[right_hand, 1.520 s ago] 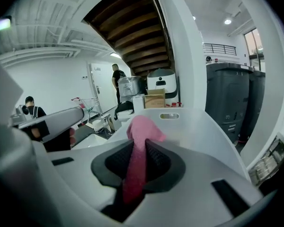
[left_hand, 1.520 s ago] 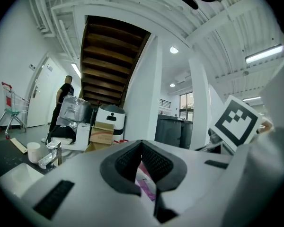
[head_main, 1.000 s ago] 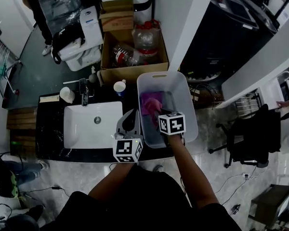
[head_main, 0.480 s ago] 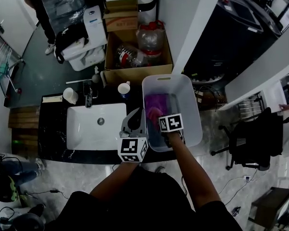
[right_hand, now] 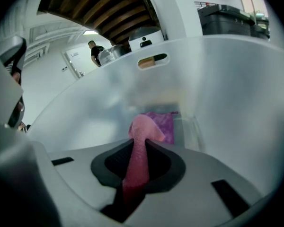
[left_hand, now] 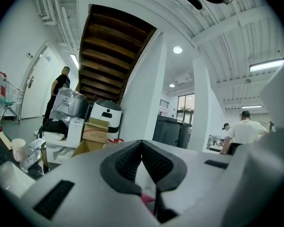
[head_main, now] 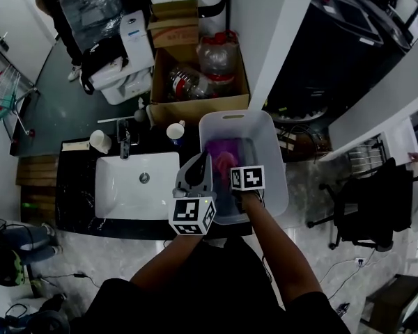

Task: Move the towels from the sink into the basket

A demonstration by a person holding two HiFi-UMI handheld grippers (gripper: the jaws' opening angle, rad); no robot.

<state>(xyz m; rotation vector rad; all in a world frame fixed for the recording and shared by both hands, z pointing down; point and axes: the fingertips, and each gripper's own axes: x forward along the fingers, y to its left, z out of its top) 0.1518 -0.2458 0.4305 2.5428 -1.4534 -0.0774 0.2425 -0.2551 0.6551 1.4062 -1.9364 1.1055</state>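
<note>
Clamped on a pink towel, the jaws of the right gripper pinch a bunched fold that runs up between the dark pads and flops over just past their tips. That gripper tilts steeply down inside the white basket with its marker cube facing up. The right forearm reaches straight out from the body and over the basket's near rim. A purple towel lies on the basket floor just behind the pink one, towards the far wall. The left gripper has its jaws closed, pad tips meeting with nothing pinched between them. A sliver of pink shows low in the gap behind the pads, and what it belongs to cannot be told. This gripper is held level, pointing away from the person, above the dark counter at the strip between the white sink and the basket. It sits close beside the right gripper but apart from it. The left forearm comes up from the lower left at a slant, elbow near the body.
</note>
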